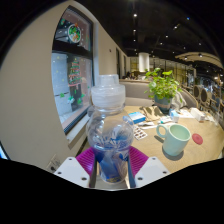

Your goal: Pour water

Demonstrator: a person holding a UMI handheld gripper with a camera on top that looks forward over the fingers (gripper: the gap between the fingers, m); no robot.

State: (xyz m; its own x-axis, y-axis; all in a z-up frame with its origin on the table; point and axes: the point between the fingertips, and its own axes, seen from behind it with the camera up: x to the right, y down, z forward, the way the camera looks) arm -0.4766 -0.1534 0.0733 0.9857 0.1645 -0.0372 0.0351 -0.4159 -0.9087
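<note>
While our claw [110, 165] grips the capped bottle [108, 125] upright between both pads, we see a green mug [176, 138] on the desk [195, 155].

My gripper [111, 163] reaches level and forward, its two fingers closed from either side with the magenta pads [87, 158] pressed against the water bottle [108, 125], which I hold upright between them.
</note>
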